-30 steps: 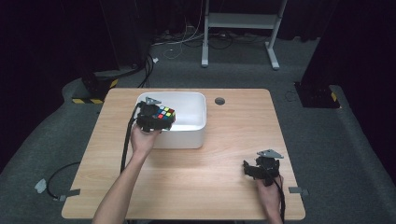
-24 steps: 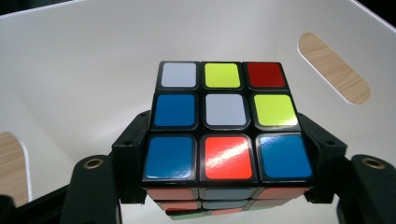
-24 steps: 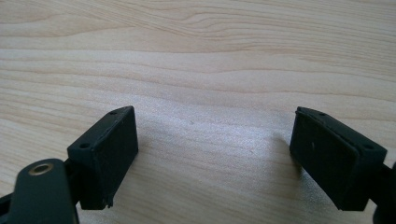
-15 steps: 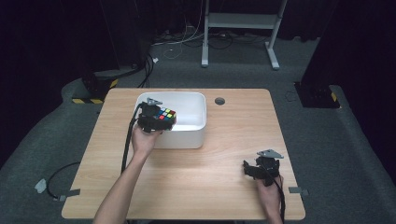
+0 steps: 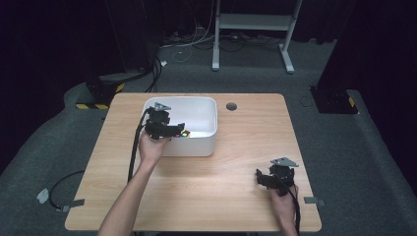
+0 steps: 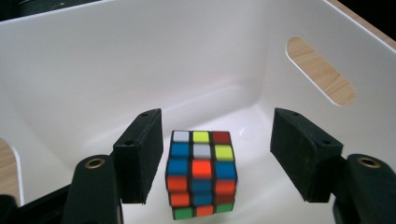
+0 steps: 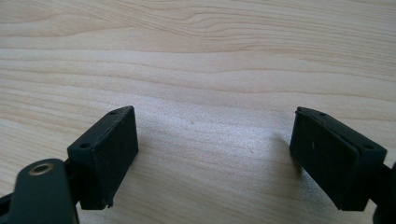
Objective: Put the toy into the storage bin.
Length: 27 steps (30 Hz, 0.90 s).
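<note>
— White bin (image 5: 209, 101), high view: where is it entered?
— On the light wood tabletop (image 5: 246, 132), left of the middle, towards the far edge. Rectangular, open top.

— Left gripper (image 5: 174, 130), same view?
— Black, held in the left hand (image 5: 151, 147), reaching over the bin's near wall, cable trailing back along the forearm. A patch of the coloured puzzle cube (image 5: 185, 133) shows just past it, inside the bin.

— Right gripper (image 5: 263, 178)?
— Near the tabletop's front right corner, in the right hand (image 5: 282, 201), well apart from the bin.

— Left gripper view, then. Jaws?
— Apart, one on either side of the cube (image 6: 201, 172). The left jaw stands just beside the cube's edge; a clear gap of white bin floor separates the right jaw from it. They are not pressing on it.

— Cube's entry?
— Low inside the bin (image 6: 140, 56), upright, with blue, orange, yellow, white, red and green squares showing. Its lower edge is slightly blurred, so I cannot tell whether it rests on the floor.

— Other marks?
— An oval handle slot (image 6: 319, 70) in the bin's right wall, with wood showing through.

— Right gripper view?
— Jaws wide, nothing between them, bare wood grain (image 7: 196, 46) close below.
</note>
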Each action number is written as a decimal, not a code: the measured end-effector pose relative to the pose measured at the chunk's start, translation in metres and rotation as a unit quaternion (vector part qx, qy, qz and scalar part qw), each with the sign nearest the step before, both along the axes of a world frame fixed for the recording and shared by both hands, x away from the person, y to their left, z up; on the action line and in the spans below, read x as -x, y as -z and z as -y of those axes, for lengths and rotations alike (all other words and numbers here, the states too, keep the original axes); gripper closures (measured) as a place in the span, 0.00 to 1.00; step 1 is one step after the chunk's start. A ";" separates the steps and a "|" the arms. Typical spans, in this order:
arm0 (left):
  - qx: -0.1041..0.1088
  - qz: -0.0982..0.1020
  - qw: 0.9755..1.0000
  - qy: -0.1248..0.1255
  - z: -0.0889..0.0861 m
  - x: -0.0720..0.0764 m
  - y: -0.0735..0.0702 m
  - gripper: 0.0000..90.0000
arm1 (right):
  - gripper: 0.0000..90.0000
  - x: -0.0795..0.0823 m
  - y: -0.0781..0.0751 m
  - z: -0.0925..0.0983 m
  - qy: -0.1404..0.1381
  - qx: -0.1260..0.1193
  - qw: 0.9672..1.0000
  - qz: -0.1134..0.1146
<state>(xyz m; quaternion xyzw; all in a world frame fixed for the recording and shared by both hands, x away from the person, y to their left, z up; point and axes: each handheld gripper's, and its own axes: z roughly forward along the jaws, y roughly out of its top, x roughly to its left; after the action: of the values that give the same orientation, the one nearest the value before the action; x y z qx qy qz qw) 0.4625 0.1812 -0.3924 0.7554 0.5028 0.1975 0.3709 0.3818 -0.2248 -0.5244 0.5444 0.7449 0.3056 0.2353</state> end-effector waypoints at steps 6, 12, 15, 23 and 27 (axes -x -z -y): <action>0.003 0.001 1.000 -0.001 -0.001 0.001 -0.001 0.35 | 0.17 0.000 0.000 0.000 0.000 0.000 1.000 0.000; 0.007 0.011 1.000 0.001 -0.003 0.005 -0.005 0.34 | 0.17 0.000 0.000 0.000 0.000 0.000 1.000 0.000; 0.011 0.011 1.000 0.002 -0.005 0.006 -0.006 0.34 | 0.17 0.000 0.000 0.000 0.000 0.000 1.000 0.000; 0.021 0.018 1.000 0.001 -0.009 0.011 -0.011 0.30 | 0.17 0.000 0.000 0.000 0.000 0.000 1.000 0.000; 0.020 0.020 1.000 0.002 -0.011 0.012 -0.012 0.28 | 0.17 0.000 0.000 0.000 0.000 0.000 1.000 0.000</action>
<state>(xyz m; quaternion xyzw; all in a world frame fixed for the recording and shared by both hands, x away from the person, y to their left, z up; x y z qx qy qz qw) 0.4509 0.1917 -0.3800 0.7445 0.4980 0.2015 0.3963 0.3818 -0.2248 -0.5244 0.5443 0.7450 0.3055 0.2353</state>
